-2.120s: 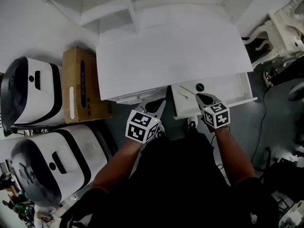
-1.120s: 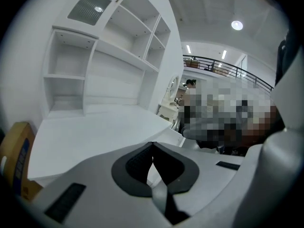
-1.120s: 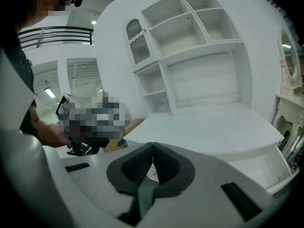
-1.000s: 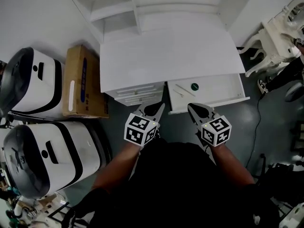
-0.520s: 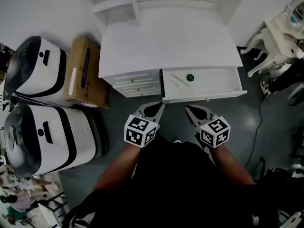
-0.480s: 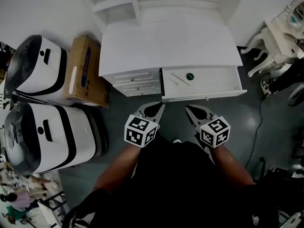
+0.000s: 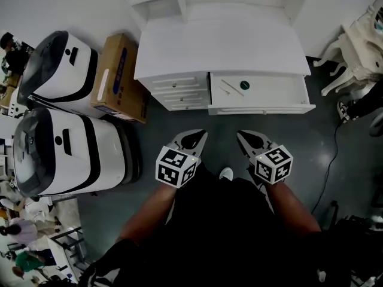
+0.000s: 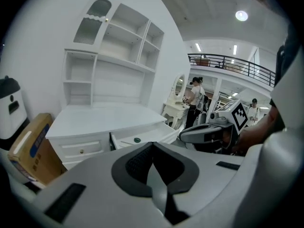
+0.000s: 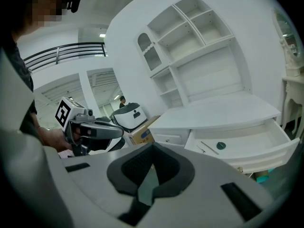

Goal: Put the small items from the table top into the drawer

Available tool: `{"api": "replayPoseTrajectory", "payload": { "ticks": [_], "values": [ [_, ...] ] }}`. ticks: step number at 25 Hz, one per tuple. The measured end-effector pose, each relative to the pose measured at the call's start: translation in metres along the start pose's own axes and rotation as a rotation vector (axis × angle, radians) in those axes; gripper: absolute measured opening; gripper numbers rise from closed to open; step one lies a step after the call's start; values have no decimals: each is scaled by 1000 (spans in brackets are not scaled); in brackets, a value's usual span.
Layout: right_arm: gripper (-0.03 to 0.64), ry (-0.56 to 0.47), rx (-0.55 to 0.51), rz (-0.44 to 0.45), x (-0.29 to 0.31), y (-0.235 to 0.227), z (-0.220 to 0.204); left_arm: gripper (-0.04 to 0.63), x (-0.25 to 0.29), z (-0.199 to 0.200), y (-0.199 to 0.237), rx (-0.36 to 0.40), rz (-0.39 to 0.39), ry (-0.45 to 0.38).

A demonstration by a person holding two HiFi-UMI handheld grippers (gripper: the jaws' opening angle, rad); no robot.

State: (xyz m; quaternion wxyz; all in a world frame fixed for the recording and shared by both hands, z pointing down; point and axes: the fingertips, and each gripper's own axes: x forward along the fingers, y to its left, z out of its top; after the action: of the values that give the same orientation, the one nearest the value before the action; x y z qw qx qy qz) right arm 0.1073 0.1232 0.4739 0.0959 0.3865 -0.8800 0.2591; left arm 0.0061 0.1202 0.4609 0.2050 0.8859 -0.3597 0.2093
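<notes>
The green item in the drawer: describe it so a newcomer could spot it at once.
Start at the white desk, then its one open drawer on the right. On the drawer floor lies the green item, a small dark round disc; the thin pale stick beside it is long and white.

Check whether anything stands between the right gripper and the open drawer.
Nothing visible does. Only grey floor lies between the right gripper, shut and empty, and the open drawer. A green round item and thin sticks lie inside it.
</notes>
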Motion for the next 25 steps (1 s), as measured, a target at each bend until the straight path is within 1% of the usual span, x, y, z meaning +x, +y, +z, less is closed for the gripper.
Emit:
{"api": "replayPoseTrajectory", "payload": {
  "ticks": [3,6,9,13,19,25],
  "values": [
    [26,-3,-6,8,-1,8,2,9,-12,1,5,-2,18,-5],
    [26,-11,-11,8,0,19,5,9,-18,3,10,-4,16,-15],
    [26,-17,-12,1,1,29,7,9,-23,8,14,4,-5,-27],
    [26,-29,7,-39,7,41,9,9,-36,14,18,27,-46,-35],
    [26,-58,25,-96,21,67,12,9,-57,6,37,47,-92,-25],
    [26,-66,33,-136,33,85,7,9,-70,1,53,56,-122,-23]
  ]
}}
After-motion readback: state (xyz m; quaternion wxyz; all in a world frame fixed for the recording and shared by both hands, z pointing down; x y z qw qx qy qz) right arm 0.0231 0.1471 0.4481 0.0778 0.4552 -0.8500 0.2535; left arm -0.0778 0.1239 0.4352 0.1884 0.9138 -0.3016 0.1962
